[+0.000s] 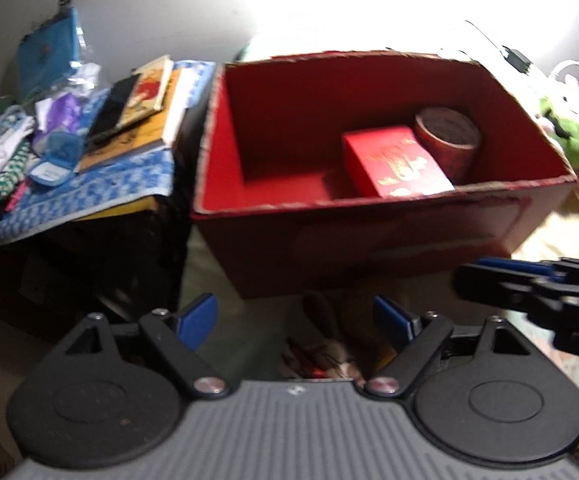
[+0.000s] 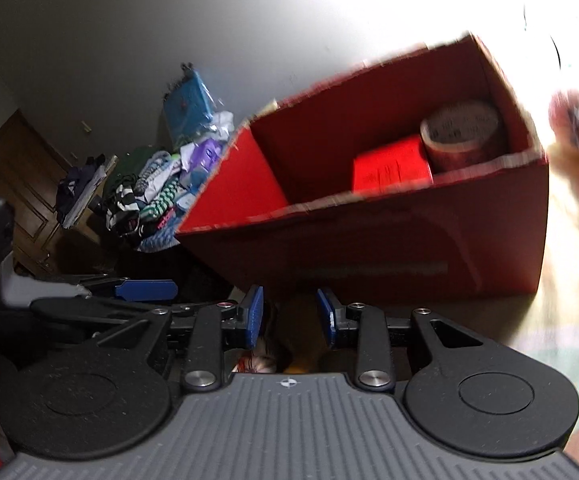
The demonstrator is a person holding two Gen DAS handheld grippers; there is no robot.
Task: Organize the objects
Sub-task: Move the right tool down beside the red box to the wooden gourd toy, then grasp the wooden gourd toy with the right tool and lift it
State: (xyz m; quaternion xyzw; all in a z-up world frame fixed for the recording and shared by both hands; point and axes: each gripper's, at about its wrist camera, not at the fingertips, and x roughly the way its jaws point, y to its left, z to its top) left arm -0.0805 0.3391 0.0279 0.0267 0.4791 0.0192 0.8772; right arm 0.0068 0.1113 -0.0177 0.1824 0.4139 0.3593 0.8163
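Observation:
An open red cardboard box (image 1: 369, 240) stands straight ahead on a pale bed surface. Inside it, on the right, lie a red packet with gold print (image 1: 393, 160) and a round dark-red tin (image 1: 447, 136); both also show in the right wrist view, the packet (image 2: 391, 166) and tin (image 2: 463, 136). My left gripper (image 1: 295, 320) is open just short of the box's near wall, above a small plush toy (image 1: 325, 354). My right gripper (image 2: 290, 316) has its blue pads apart with nothing gripped. It pokes into the left wrist view as the right gripper (image 1: 465, 280), beside the box's near right corner.
A low table (image 1: 129, 208) left of the box carries a blue checked cloth, books (image 1: 149, 96) and a heap of clothes (image 2: 149, 184). Plush toys (image 1: 565, 132) sit right of the box. A wooden door (image 2: 21, 168) is far left. The left gripper (image 2: 145, 291) lies close beside the right one.

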